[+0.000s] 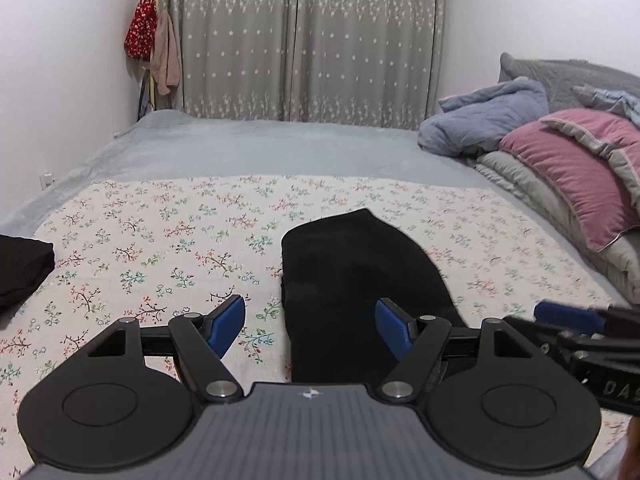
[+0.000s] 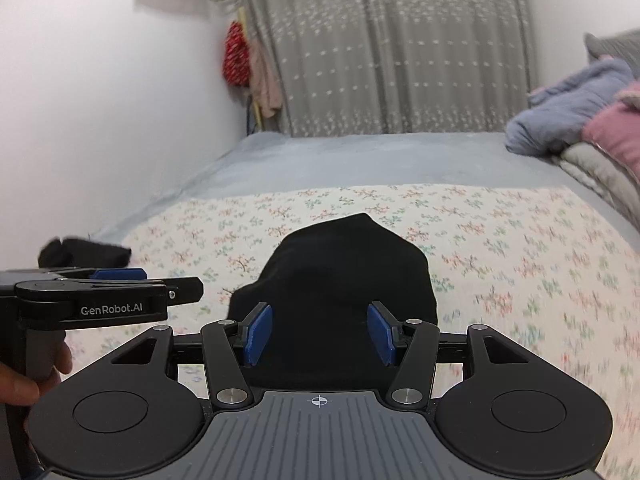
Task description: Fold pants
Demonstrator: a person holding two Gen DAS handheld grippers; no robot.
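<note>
The black pants (image 1: 352, 280) lie folded into a compact bundle on the floral sheet (image 1: 160, 240). My left gripper (image 1: 310, 330) hovers above their near left edge, jaws open; one blue pad is over the sheet, the other over the dark cloth, and nothing is gripped. The right gripper (image 1: 560, 318) enters that view from the right edge. In the right wrist view the pants (image 2: 340, 272) sit straight ahead, and my right gripper (image 2: 320, 332) stands open above their near end, pads clear of the fabric. The left gripper (image 2: 160, 280) shows side-on at the left, held by a hand (image 2: 24, 384).
Another black garment (image 1: 20, 272) lies at the sheet's left edge. Pillows and blankets (image 1: 560, 168) are piled along the right side of the bed. A grey curtain (image 1: 308, 40) hangs behind the bed, and clothes (image 1: 148, 40) hang in the left corner.
</note>
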